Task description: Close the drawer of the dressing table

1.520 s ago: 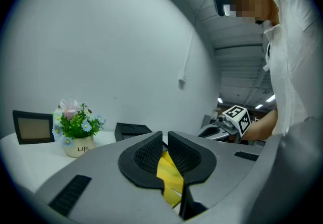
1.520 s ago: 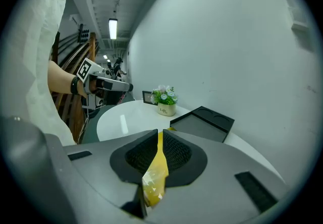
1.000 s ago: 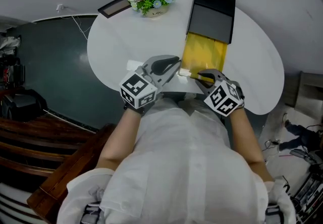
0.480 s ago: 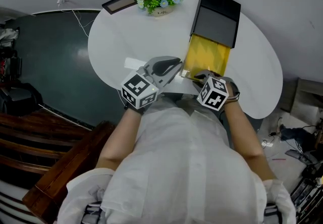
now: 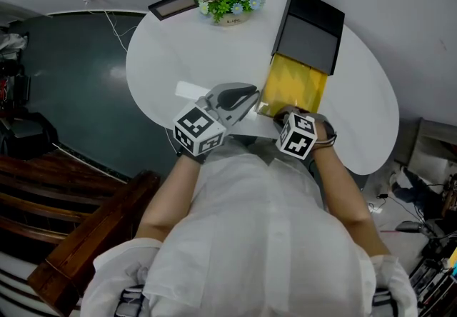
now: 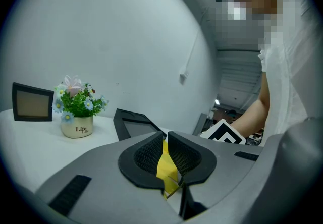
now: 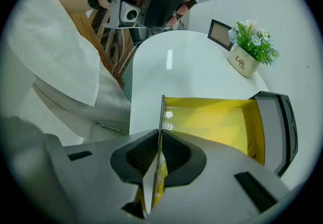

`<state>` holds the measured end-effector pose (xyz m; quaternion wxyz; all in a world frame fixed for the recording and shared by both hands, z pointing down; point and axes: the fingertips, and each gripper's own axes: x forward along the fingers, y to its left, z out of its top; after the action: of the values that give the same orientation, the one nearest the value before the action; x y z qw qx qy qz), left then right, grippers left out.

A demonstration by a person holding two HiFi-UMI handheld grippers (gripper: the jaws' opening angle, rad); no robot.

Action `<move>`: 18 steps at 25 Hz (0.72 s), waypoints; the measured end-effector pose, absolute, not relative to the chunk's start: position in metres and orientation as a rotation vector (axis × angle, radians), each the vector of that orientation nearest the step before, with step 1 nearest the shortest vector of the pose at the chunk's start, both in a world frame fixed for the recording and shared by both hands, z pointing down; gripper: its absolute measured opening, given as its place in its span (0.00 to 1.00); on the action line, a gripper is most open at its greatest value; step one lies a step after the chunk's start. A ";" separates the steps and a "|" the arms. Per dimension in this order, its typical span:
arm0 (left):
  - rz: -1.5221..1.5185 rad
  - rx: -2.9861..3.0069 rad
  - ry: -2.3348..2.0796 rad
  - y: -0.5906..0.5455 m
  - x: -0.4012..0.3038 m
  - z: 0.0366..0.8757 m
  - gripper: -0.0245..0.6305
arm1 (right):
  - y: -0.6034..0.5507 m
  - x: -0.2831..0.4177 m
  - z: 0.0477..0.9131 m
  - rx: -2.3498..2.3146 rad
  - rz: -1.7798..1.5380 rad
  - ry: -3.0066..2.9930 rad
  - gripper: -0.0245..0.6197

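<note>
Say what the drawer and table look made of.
Drawer: yellow, glossy, likely plastic or acrylic; its front panel is thin and see-through. Table: white, smooth, glossy top showing a bright reflected streak; laminate or painted board, can't tell which.

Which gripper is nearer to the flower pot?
Left. The left gripper holds the drawer corner toward the pot; the right gripper, jaws just closing on the drawer's front edge, is farther off, nearer the person.
</note>
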<state>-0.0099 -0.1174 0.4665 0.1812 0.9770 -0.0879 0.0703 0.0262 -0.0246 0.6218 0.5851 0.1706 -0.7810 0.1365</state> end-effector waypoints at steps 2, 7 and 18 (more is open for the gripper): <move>0.194 2.760 -0.257 -0.119 -0.010 0.465 0.11 | -0.025 0.027 0.621 0.408 0.329 -1.829 0.08; 0.195 2.760 -0.277 -0.125 -0.010 0.463 0.11 | -0.029 0.032 0.619 0.420 0.326 -1.824 0.07; 0.195 2.752 -0.300 -0.132 -0.003 0.463 0.11 | -0.045 0.042 0.615 0.432 0.324 -1.834 0.07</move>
<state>-0.0029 -0.1322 0.4630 0.1824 0.9750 -0.1065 0.0689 0.0420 -0.0450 0.6146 0.5769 0.1847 -0.7835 0.1384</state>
